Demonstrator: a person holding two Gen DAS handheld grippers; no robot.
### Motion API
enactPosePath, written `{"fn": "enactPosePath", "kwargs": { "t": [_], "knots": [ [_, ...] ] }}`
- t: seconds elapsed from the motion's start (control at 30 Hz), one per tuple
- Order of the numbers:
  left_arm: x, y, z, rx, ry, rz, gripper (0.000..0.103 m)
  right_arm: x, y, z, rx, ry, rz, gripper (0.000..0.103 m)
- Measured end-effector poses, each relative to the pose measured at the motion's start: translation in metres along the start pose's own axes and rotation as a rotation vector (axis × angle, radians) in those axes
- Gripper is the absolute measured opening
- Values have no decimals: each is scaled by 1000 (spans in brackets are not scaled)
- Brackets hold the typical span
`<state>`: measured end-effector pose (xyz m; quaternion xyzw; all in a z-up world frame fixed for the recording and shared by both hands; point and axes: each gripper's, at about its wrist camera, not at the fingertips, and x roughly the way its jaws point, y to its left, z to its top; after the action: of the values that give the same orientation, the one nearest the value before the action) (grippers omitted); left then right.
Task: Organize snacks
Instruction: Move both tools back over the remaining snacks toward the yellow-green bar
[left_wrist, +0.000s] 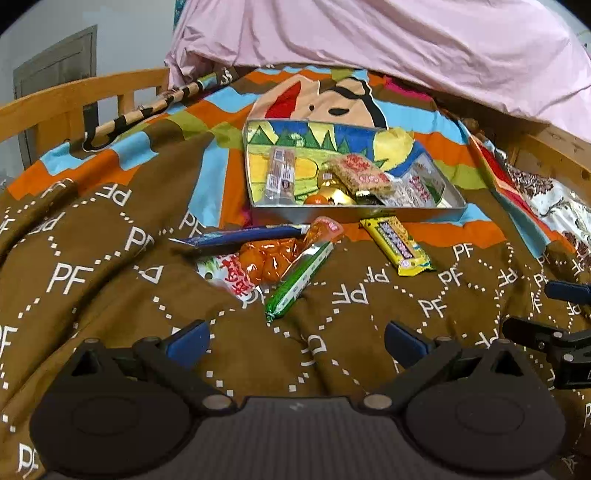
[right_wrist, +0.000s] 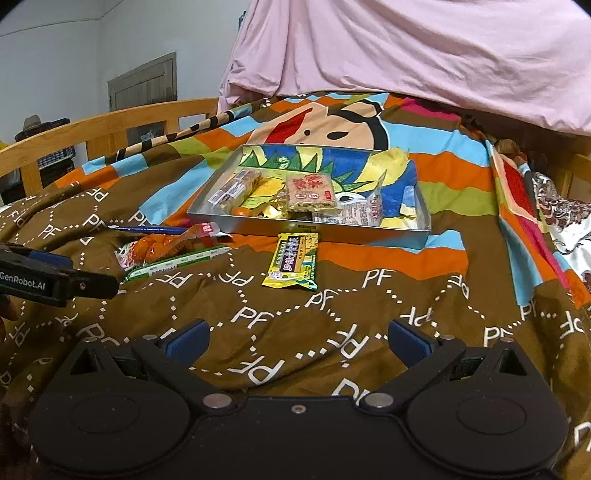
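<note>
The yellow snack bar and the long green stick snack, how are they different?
The yellow snack bar is flat and wide; the green stick snack is thin and long. The yellow snack bar lies alone in front of the metal tray, while the green stick snack touches the orange snack bag. Both are wrapped and lie outside the tray on the blanket.

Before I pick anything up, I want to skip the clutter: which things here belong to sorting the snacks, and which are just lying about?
Part of the job:
metal tin, already holding some snacks
yellow snack bar
green stick pack
orange snack bag
blue packet

Just lying about:
patterned bedspread
pink sheet
wooden bed rail
</note>
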<state>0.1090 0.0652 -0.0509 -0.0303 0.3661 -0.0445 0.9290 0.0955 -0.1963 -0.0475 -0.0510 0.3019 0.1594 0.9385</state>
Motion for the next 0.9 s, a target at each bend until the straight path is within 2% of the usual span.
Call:
{"fn": "enactPosePath", "kwargs": {
  "t": [0.4, 0.7, 0.9],
  "knots": [
    [25, 6, 13, 52, 56, -15, 103, 31, -3, 9, 6, 21, 20, 102],
    [43, 9, 24, 71, 74, -120, 102, 64, -4, 24, -4, 29, 44, 102],
    [54, 10, 33, 83, 85, -230, 102, 90, -7, 35, -18, 50, 60, 102]
  ]
}}
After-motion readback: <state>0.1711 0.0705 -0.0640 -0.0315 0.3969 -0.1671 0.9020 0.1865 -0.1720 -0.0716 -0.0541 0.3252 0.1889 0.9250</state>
